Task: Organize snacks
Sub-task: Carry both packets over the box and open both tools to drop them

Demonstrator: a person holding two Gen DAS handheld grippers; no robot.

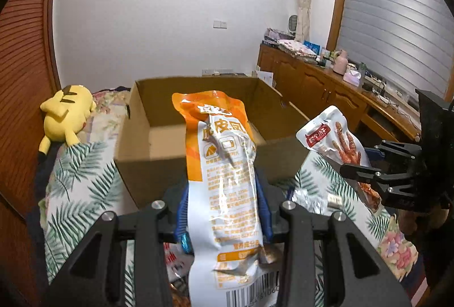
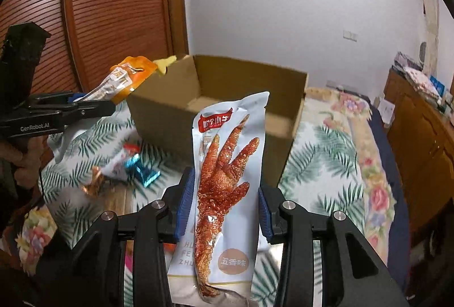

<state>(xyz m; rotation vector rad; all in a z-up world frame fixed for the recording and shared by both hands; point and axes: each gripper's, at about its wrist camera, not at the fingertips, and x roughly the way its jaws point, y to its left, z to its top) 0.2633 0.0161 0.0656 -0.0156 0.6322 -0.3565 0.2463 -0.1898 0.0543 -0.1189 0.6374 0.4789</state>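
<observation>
My left gripper (image 1: 222, 210) is shut on an orange and white snack packet (image 1: 224, 165), held upright above the bed in front of an open cardboard box (image 1: 153, 153). My right gripper (image 2: 224, 207) is shut on a white chicken-foot snack packet (image 2: 224, 179), held up just short of the box (image 2: 170, 114). In the left wrist view the right gripper (image 1: 366, 173) and its packet (image 1: 334, 136) show at the right. In the right wrist view the left gripper (image 2: 93, 105) and the orange packet (image 2: 124, 82) show at the left.
Loose snack packets (image 2: 127, 167) lie on the leaf-print bedspread (image 2: 320, 165) to the left of the box. A yellow plush toy (image 1: 66, 114) lies left of the box. A wooden sideboard (image 1: 326, 91) runs along the right. A slatted wooden wardrobe (image 2: 113, 8) stands at the left.
</observation>
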